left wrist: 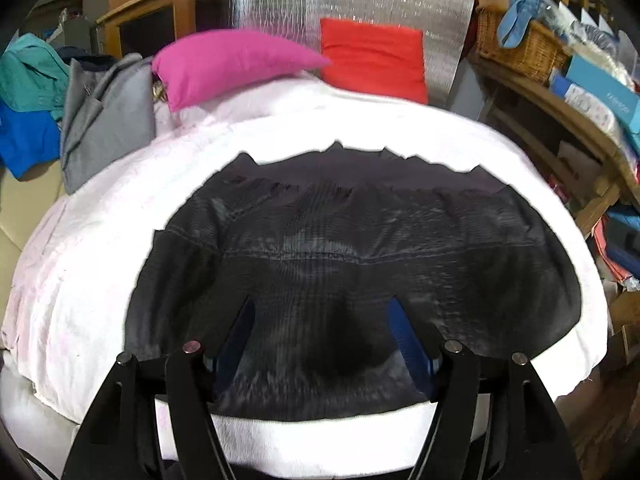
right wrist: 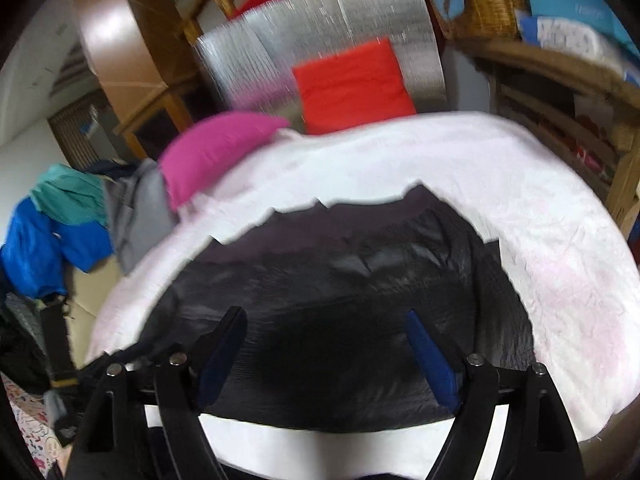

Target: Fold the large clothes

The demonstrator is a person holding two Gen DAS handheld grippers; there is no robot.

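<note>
A black garment (left wrist: 352, 280) is spread flat across the near half of a white bed cover (left wrist: 100, 280), its lower hem running along the near edge and its jagged upper edge reaching toward the middle. A horizontal seam is seen across its width. The left gripper (left wrist: 322, 312) is held above the cloth with fingers spread, nothing pinched between them. The right gripper (right wrist: 326, 324) is likewise spread wide over the garment, nothing caught between its blue pads (right wrist: 432, 360). At the far edge, a pink pillow (left wrist: 224, 64) and a red pillow (left wrist: 372, 56) are propped. Grey fabric (left wrist: 104, 120) is draped at the far left corner.
</note>
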